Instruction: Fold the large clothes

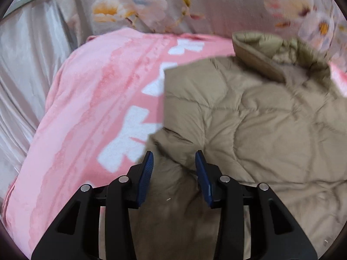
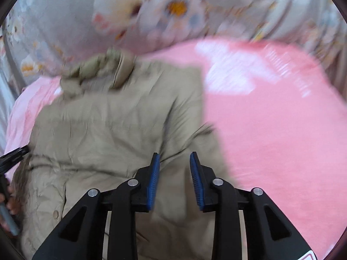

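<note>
Nearest, the left gripper (image 1: 174, 159) hovers with its jaws spread wide over a bunched fold of the beige quilted jacket (image 1: 260, 119), gripping nothing. Likewise the right gripper (image 2: 174, 160) stands open above the jacket's other edge. The jacket lies spread on a pink blanket (image 1: 86, 112), collar (image 1: 260, 54) at the far end. Beyond sits floral bedding (image 2: 151, 10).

A home bedroom is showing itself here: a pink fleece blanket (image 1: 86, 112) is lying across a bed, a flower-print quilt (image 1: 151, 6) is bunching along the top of the frame, and pale satin fabric (image 1: 23, 65) is draping at the left.
</note>
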### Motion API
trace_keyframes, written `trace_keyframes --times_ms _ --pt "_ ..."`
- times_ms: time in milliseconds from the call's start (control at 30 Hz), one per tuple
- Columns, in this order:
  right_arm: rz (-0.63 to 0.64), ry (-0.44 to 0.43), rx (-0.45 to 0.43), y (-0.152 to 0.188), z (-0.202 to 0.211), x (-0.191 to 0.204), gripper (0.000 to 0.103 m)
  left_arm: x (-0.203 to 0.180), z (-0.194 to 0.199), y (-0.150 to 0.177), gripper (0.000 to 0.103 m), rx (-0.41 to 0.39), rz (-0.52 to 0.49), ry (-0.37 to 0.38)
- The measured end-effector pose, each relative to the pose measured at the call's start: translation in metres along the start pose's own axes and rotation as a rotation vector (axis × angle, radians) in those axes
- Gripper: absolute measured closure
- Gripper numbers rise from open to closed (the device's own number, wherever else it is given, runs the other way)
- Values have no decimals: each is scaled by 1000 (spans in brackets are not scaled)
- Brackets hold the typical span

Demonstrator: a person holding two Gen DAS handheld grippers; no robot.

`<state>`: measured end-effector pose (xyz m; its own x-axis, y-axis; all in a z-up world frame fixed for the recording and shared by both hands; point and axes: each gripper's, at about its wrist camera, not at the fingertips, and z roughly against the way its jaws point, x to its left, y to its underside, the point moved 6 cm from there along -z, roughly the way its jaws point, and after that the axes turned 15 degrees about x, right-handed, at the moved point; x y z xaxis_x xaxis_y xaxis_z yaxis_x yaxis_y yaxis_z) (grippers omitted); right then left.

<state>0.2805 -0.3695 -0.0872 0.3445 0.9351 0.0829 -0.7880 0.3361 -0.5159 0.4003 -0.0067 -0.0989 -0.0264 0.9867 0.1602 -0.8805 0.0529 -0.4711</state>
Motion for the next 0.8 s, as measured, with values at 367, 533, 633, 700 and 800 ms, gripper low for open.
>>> trace_keyframes --times_ms 367,533,633,700,800 --pt "162 -125 42 -49 -34 118 80 -85 28 -66 53 -36 -52 128" --pt "167 -123 109 -25 -84 126 83 -101 -27 -43 51 31 -58 127" --pt "155 -145 99 -19 -88 124 84 -103 -34 -34 48 -23 -65 109" --pt "160 -132 91 -20 -90 126 84 -105 -37 -32 48 -34 -62 105" --pt "173 -104 79 -18 -91 129 84 -107 -39 -33 48 -40 -62 99"
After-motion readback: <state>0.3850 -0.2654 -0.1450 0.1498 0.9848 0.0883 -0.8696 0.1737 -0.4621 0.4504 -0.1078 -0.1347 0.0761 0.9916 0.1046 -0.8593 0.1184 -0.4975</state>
